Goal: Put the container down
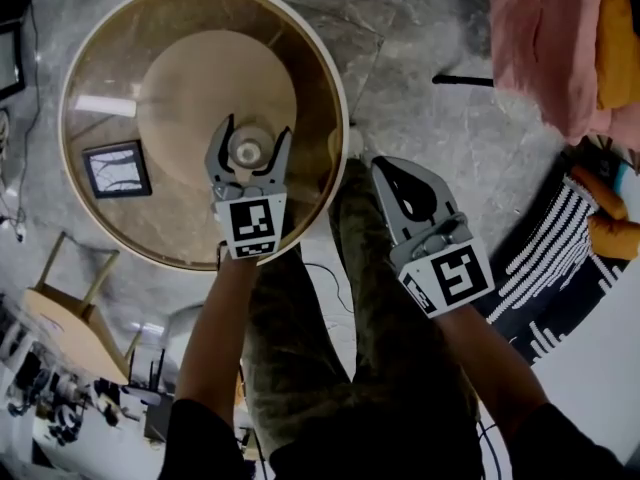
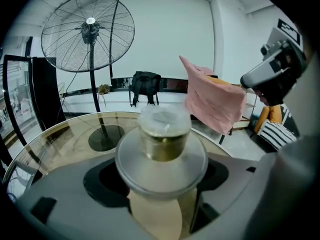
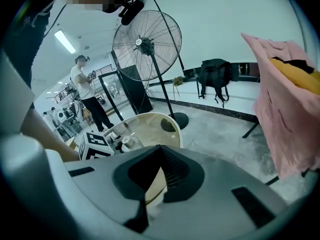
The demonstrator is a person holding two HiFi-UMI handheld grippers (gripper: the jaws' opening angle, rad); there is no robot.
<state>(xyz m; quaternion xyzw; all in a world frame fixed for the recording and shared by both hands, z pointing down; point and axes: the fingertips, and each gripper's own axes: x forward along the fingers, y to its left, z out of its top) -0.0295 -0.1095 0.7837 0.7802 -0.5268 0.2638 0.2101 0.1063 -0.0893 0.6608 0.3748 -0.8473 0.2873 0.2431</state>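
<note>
- Right gripper (image 1: 388, 171) hangs off the worktop's (image 1: 338, 88) edge, over the floor (image 1: 430, 118) beside the person's leg (image 1: 365, 268); its fingers are pressed together with nothing between them.
- Left gripper (image 1: 258, 126) sits over the round glass worktop, fingers spread wide.
- Container (image 1: 248, 151), a clear lidded pot with a wide flange, stands upright between those 2 fingers near the worktop's middle; whether they touch the flange cannot be told.
- Pink cloth (image 1: 545, 38) hangs well apart, at the right.
- 1 large fan (image 2: 87, 31) stands beyond the worktop.
</note>
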